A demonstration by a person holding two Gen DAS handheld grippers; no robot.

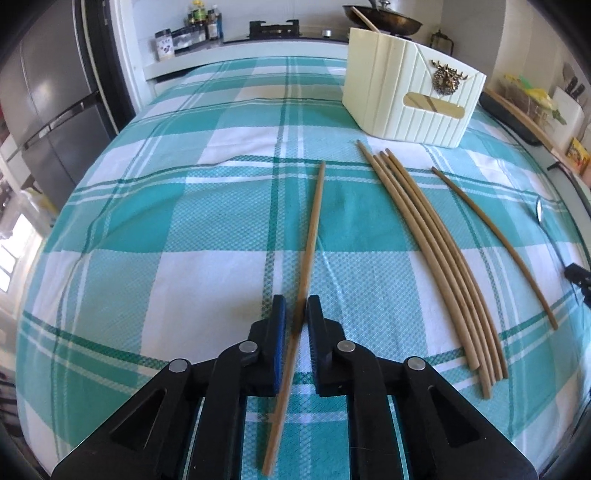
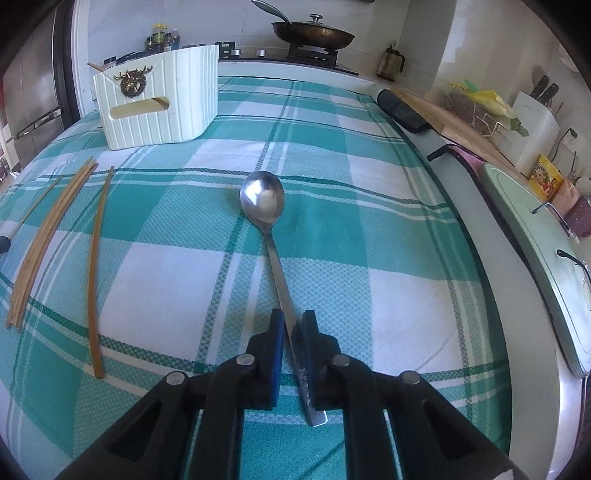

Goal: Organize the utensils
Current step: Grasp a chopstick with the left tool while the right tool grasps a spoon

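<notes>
In the left wrist view my left gripper point(image 1: 295, 308) is shut on a single wooden chopstick point(image 1: 314, 221) that points away over the teal checked cloth point(image 1: 184, 229). To its right lie a bundle of several chopsticks point(image 1: 432, 251) and one loose chopstick point(image 1: 495, 247). Behind them stands a cream utensil holder point(image 1: 410, 99). In the right wrist view my right gripper point(image 2: 293, 326) is shut on the handle of a metal spoon point(image 2: 263, 197), whose bowl rests face up on the cloth. The holder point(image 2: 159, 107) stands far left, and the chopsticks point(image 2: 48, 236) lie at the left.
A stove with a lidded pan point(image 2: 314, 33) and bottles point(image 2: 160, 37) stands behind the table. Along the right edge lie a dark mat point(image 2: 404, 109), a cutting board point(image 2: 461, 125), a knife block point(image 2: 535, 122) and a pale green lid point(image 2: 535, 258). A fridge point(image 1: 48, 110) stands on the left.
</notes>
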